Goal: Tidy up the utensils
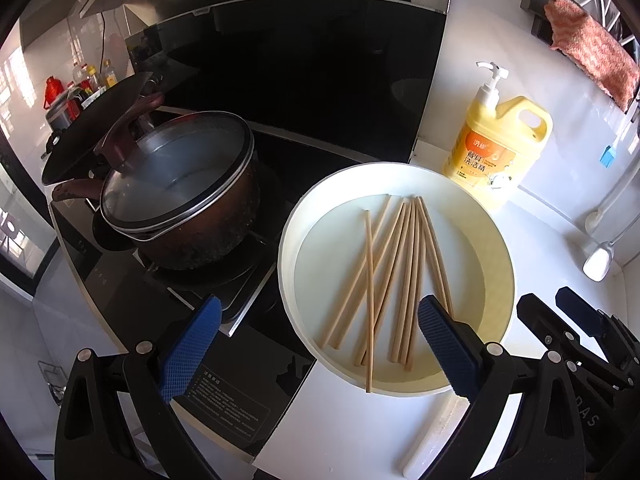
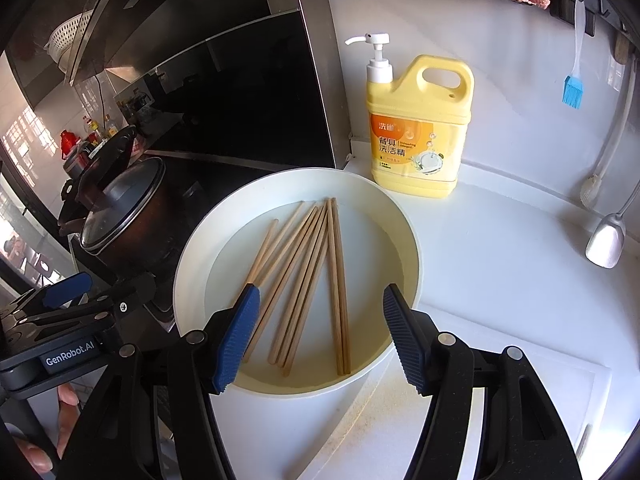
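Wooden chopsticks (image 2: 304,280) (fanned), tips converging far-side

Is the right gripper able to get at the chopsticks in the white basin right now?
Probably yes. The right gripper is open above the white basin, and the chopsticks lie uncovered inside with nothing in between.

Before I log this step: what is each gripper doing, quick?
Left gripper: open, empty, above the white basin of chopsticks.
Right gripper: open, empty, over the same basin.
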The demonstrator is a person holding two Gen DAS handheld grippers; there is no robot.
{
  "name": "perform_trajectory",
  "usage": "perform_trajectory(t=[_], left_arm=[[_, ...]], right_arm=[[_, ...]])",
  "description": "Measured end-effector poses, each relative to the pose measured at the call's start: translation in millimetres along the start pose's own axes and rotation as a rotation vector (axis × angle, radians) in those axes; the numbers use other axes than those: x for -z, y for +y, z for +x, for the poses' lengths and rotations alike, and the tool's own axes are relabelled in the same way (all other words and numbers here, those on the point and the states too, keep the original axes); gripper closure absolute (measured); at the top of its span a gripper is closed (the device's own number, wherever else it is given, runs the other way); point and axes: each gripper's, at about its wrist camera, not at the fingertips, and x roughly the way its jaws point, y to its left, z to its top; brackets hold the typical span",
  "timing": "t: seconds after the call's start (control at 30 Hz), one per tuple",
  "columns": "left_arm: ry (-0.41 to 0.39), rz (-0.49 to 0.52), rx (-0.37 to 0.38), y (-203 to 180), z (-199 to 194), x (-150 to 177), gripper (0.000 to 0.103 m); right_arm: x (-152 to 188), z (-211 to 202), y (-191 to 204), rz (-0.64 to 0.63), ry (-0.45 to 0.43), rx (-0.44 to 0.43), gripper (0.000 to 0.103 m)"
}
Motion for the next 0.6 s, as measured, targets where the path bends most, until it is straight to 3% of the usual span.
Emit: perform_trajectory(t=[0.6], left_arm=[[-0.018,-0.002,-0.002,2.0,-7.7,2.2,0.006]], right_arm=[[3.1,-6.0,3.2,-0.002,-0.006,0.001,0.041]])
